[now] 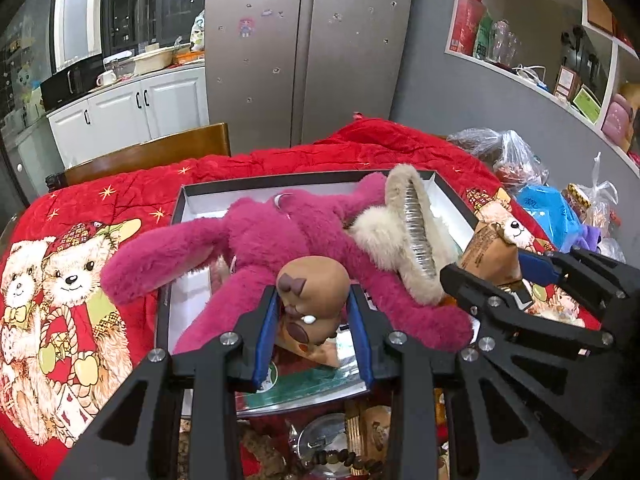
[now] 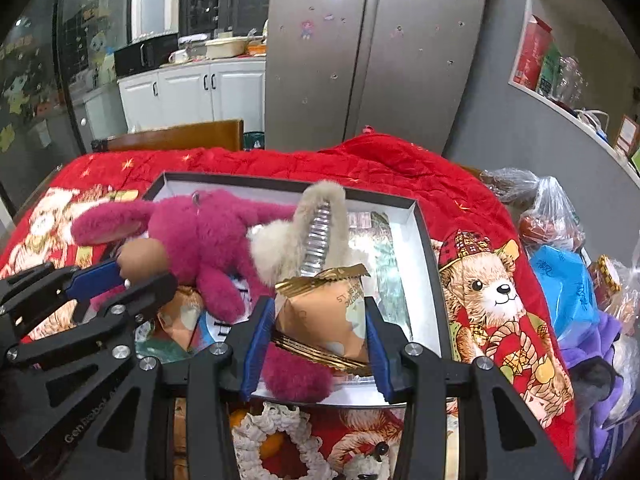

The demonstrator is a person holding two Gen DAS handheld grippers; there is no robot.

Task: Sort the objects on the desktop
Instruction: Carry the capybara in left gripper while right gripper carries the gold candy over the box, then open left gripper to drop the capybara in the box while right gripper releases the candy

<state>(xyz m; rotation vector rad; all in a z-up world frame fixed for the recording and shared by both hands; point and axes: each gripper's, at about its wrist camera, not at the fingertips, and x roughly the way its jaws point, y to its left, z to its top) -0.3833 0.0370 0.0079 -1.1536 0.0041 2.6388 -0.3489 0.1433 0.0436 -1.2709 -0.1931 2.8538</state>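
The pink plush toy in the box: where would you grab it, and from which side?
Grip the pink plush toy by its long left arm, coming from above on the box's left. That arm hangs out over the rim, free and slim; the body is crowded by the fur hair clip and both loaded grippers.

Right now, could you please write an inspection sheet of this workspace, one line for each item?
Surface: red bear-print cloth covers the table.
Job's things: open box holds pink plush, furry cream hair clip and packets.
Clutter: plastic bags at the right; crochet ring at the near edge.
Grippers: left gripper shut on brown figurine; right gripper shut on tan snack packet, both over the box.
Cables: white cable on the shelf.
Surroundings: fridge, white cabinets, wooden chair.
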